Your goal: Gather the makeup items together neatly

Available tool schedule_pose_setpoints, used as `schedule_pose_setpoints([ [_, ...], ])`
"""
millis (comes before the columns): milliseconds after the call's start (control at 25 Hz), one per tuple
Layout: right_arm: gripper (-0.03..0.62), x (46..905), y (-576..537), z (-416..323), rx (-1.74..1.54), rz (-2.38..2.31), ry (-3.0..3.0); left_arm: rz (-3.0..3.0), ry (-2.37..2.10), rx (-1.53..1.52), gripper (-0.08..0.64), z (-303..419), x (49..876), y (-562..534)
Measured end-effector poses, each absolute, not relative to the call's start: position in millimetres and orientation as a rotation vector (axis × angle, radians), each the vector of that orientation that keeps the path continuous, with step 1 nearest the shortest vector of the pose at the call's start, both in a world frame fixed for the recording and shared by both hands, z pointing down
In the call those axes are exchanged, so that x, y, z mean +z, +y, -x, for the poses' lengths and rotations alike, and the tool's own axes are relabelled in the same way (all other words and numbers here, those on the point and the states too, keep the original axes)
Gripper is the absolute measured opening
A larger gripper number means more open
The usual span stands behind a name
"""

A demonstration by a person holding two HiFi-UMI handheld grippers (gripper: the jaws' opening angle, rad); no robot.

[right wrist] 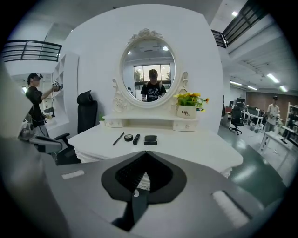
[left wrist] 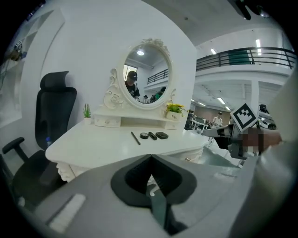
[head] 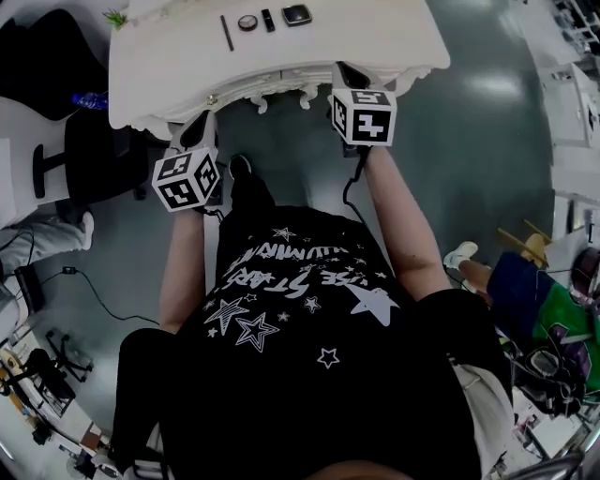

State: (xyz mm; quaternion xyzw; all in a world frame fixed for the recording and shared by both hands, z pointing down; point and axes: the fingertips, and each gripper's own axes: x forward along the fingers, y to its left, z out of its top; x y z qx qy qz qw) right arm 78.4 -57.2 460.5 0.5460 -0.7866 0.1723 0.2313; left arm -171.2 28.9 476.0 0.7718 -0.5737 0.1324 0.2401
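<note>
Four black makeup items lie in a row on the white dressing table (head: 375, 42): a thin pencil (head: 227, 32), a round compact (head: 247, 22), a short tube (head: 268, 20) and a square compact (head: 297, 14). Both grippers hang in front of the table's near edge, well short of the items. My left gripper (head: 200, 120) is at the left, shut and empty (left wrist: 150, 157). My right gripper (head: 345, 71) is at the right, also shut with nothing in it (right wrist: 146, 153). The right gripper view shows the pencil (right wrist: 118, 138), round compact (right wrist: 128, 137), tube (right wrist: 136, 139) and square compact (right wrist: 150, 140) straight ahead.
An oval mirror (right wrist: 148, 76) stands on a low shelf at the table's back, with a pot of yellow flowers (right wrist: 186, 110) to its right and a small green plant (left wrist: 87, 111) to its left. A black office chair (left wrist: 53, 116) stands left of the table. Another person (right wrist: 35, 100) stands far left.
</note>
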Motion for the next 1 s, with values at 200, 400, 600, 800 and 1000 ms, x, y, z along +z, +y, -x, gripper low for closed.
schedule_pose_setpoints([
  [200,0.029,466.7,-16.4,-78.4,0.442,-1.419,-2.210,-2.075,-1.610,0.338,0.002,159.4,480.0,81.0],
  [400,0.028,467.9,30.5,-91.2,0.453,-1.345,-2.231,-2.030,-1.626,0.343,0.002,139.3,475.4,138.3],
  [600,0.028,478.8,60.2,-94.9,0.504,-1.323,-2.244,-2.022,-1.620,0.369,0.002,129.0,475.5,177.4],
  [800,0.028,479.0,75.8,-84.1,0.519,-1.330,-2.247,-2.028,-1.615,0.364,0.002,138.6,472.9,189.3],
  [1000,0.028,474.4,90.0,-70.3,0.495,-1.349,-2.230,-2.019,-1.605,0.422,0.002,152.0,476.7,190.3],
])
